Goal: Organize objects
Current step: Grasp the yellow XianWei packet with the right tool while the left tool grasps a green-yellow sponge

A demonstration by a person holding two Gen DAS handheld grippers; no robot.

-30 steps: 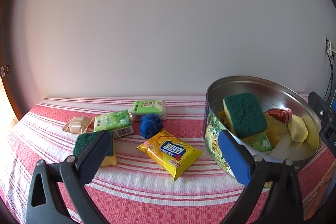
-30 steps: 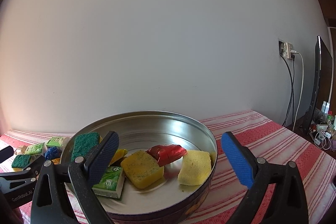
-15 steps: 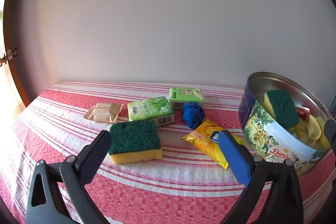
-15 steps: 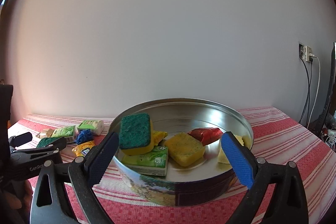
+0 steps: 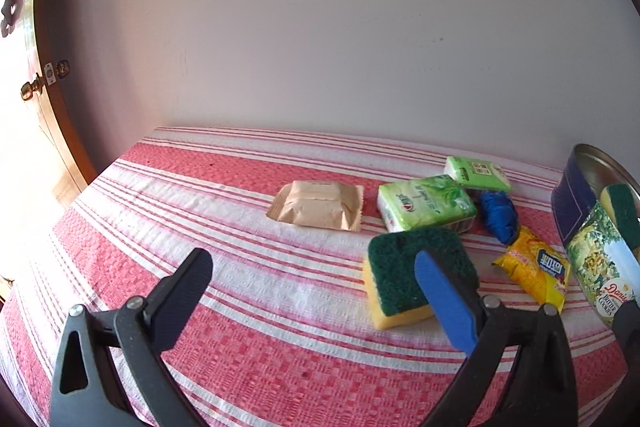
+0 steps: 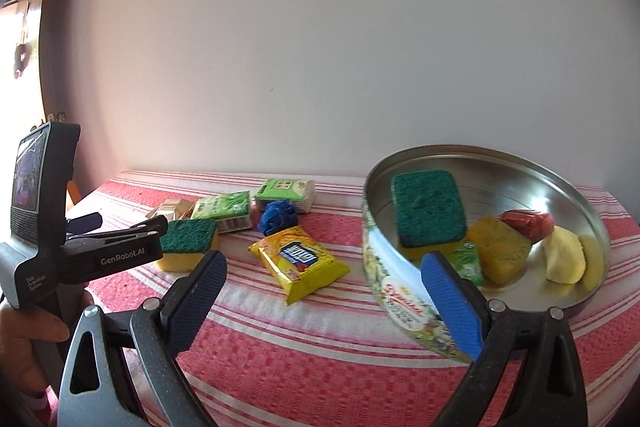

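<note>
Since a second ago the left tool (image 5: 312, 281) has swung left, off the tin (image 5: 596, 247); jaws wide, empty. Its blue finger overlaps the sponge (image 5: 416, 275) at lower right of frame. The right tool (image 6: 320, 291), also wide and empty, is farther off.

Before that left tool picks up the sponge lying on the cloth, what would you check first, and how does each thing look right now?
1. Left gripper jaws open wide: ok.
2. Sponge free on the cloth, nothing on top: ok.
3. Sponge between the jaws: not ok, it sits by the blue one.
4. Green tissue pack clear of the sponge: cannot tell, very close.
5. Tin has room: ok.
6. Right gripper open and empty, out of the way: ok.
</note>
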